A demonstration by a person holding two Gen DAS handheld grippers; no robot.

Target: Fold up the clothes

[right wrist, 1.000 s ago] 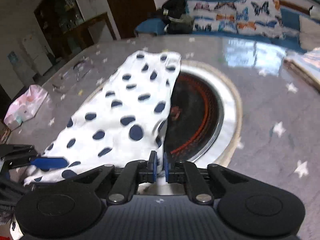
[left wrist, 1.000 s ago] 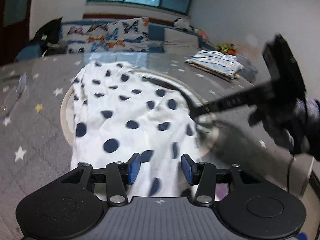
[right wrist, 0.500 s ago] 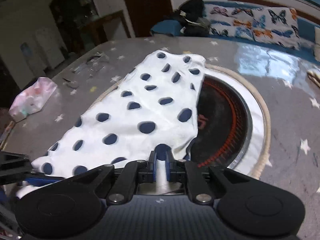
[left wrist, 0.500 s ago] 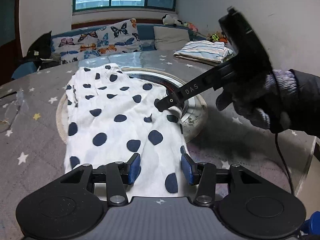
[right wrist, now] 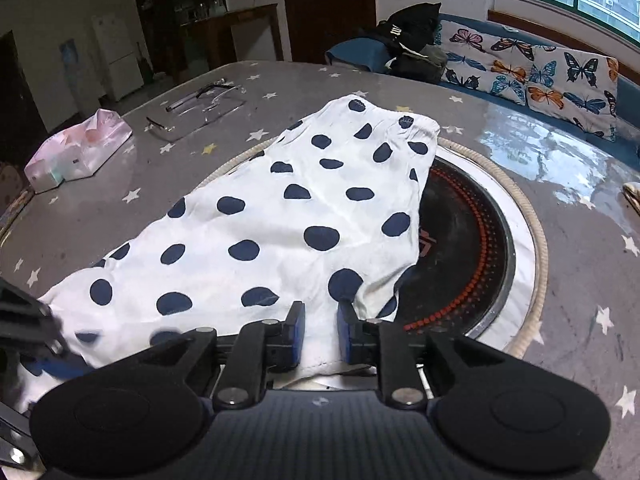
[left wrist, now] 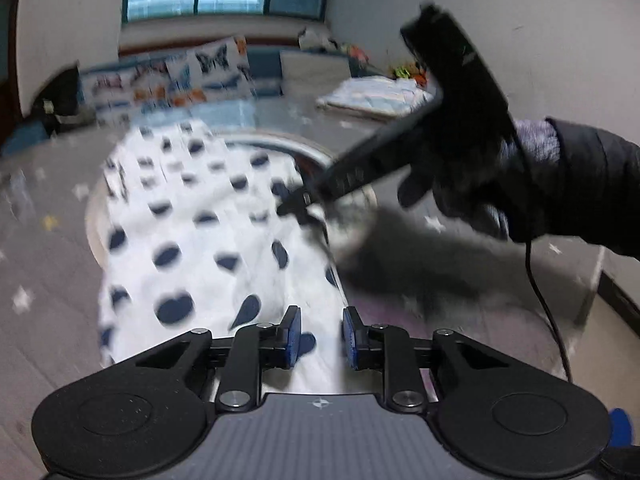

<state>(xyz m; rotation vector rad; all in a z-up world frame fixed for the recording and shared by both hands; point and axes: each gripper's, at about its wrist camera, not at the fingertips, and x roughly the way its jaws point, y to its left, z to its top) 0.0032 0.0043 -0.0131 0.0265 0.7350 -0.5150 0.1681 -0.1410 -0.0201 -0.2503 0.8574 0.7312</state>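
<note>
A white garment with dark blue dots (right wrist: 300, 200) lies spread on the grey star-patterned table (right wrist: 580, 280), partly over a round cooktop. In the left wrist view the garment (left wrist: 200, 220) is blurred. My left gripper (left wrist: 321, 340) sits over its near hem with jaws closing; cloth lies between the pads with a gap still showing. My right gripper (right wrist: 321, 332) is at the garment's near right edge, jaws opening, with cloth between the pads but not pinched. A gloved hand (left wrist: 480, 184) holds the right gripper (left wrist: 298, 206) in the left view. The left gripper shows at the lower left edge of the right view.
The round black cooktop (right wrist: 460, 240) with a metal ring is set into the table. A pink tissue pack (right wrist: 76, 148) and clear glasses (right wrist: 200, 108) lie at the far left. A folded striped cloth (left wrist: 376, 96) rests far right. A butterfly-cushioned sofa (right wrist: 540, 72) stands behind.
My left jaws have narrowed over the garment's near hem. My right jaws, shut on the garment's edge before, have parted. Both hands shifted a little and the garment lies flatter.
</note>
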